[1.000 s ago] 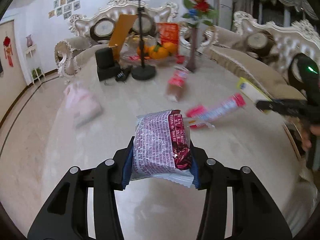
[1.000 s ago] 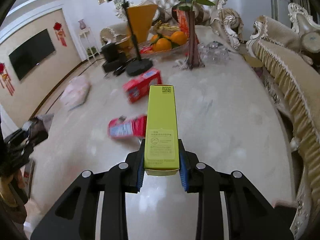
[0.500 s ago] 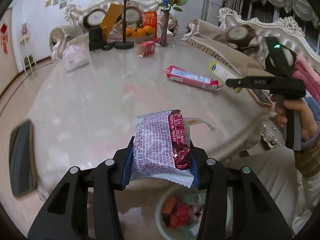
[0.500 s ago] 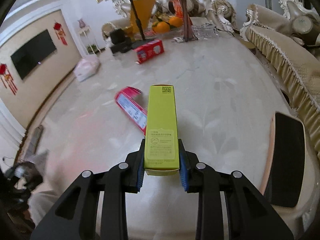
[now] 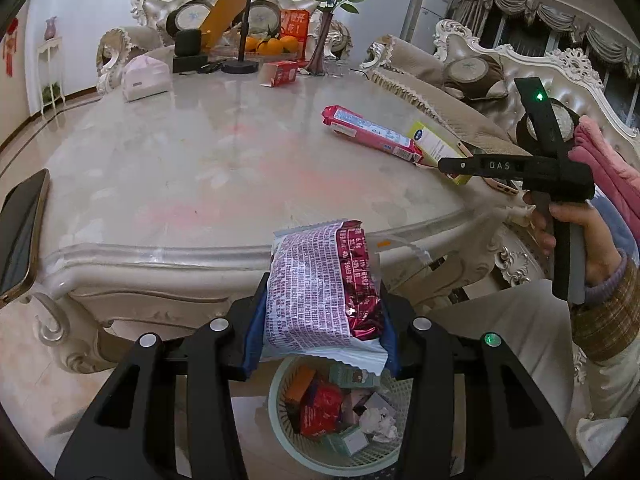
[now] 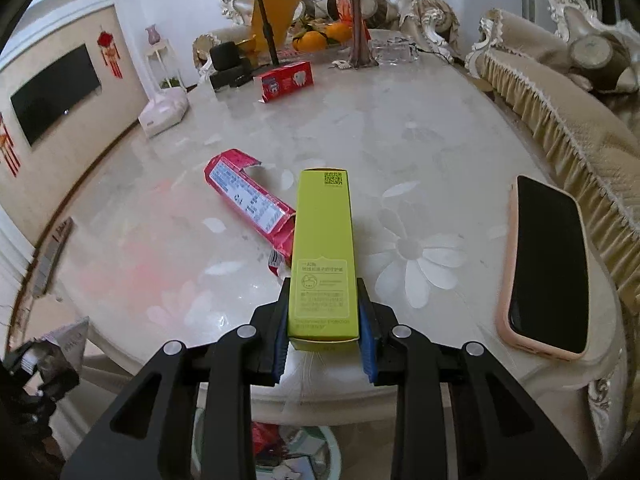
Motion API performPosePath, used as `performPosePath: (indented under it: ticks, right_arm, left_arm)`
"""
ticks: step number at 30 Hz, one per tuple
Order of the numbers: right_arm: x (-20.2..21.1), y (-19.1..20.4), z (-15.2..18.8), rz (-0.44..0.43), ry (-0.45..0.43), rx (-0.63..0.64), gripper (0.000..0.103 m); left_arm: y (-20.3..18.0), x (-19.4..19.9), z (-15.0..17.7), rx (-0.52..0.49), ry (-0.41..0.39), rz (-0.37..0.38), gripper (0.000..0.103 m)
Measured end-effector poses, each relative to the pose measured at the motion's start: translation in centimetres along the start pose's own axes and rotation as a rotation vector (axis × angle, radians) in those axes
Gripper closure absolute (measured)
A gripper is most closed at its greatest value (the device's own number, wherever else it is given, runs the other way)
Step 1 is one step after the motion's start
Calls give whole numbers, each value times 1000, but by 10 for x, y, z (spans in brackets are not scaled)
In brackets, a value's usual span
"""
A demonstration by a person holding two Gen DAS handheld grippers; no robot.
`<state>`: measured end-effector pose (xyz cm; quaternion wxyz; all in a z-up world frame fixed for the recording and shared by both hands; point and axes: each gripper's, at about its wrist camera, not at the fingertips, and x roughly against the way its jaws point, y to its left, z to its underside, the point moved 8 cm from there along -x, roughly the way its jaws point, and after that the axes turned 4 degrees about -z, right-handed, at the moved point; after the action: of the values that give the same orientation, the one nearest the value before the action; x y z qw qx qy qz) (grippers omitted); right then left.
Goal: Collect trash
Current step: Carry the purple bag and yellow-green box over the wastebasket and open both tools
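My left gripper (image 5: 322,320) is shut on a crinkled red and white snack wrapper (image 5: 320,284), held off the table's front edge, above a white trash basket (image 5: 280,412) on the floor that holds several wrappers. My right gripper (image 6: 323,328) is shut on a yellow-green carton (image 6: 323,248), held over the table's front edge; it also shows in the left wrist view (image 5: 438,148). A flattened pink carton (image 6: 248,200) lies on the marble table (image 6: 400,128). A red box (image 6: 286,79) lies further back. The basket's rim (image 6: 332,440) peeks below the right gripper.
A phone in a pink case (image 6: 548,264) lies at the table's right front edge, another phone (image 5: 20,228) at the left edge. At the back stand a tripod (image 5: 244,20), a rose vase (image 5: 326,36), oranges (image 5: 272,44) and a white pouch (image 5: 144,78). Sofas surround the table.
Both grippers have pulled back from over the table towards its front edge, still holding their items. The left gripper now hangs past the edge, and the trash basket has come fully into view below it.
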<state>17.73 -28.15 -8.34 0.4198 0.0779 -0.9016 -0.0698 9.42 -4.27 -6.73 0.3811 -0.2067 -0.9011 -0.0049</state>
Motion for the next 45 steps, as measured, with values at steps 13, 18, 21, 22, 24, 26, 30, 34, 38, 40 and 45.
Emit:
performPosePath:
  ticks: [13,18,21,22,24,26,30,34,38,40,45]
  right_arm:
    - [0,-15,3,-110,-3,-132,59]
    - [0,-14,1,-110,-19,-140,60]
    - [4,-14,2,-131,-35,-160,76]
    - [8,-15,2,-136,-51,-172,76]
    - [14,-18,2,-136,-68,-183,76]
    - [20,-20,0,-163,-83,-196,76]
    - [28,-29,-4,-160,-103,-223,76]
    - [14,-36,-1,-83,-61,-193,76]
    - [9,-34,2,-33,-36,-152,76]
    - [8,-34,2,-8,-37,-133,75]
    - [-2,-36,-3,13,5,-123,72]
  left_arm:
    - [3,1,0,16,-6,27,57]
    - [5,0,-1,25,-9,34,57]
    - [5,0,-1,20,-9,28,57]
    - [5,0,0,18,-11,27,57]
    - [6,0,0,13,-14,25,57]
    - [6,-1,0,14,-17,29,57]
    - [6,-4,-2,15,-23,31,57]
    - [5,-4,-1,14,-24,25,57]
    - [5,-4,-2,6,-19,26,57]
    - [5,-4,-2,5,-17,27,57]
    - [5,-4,-2,9,-18,31,57]
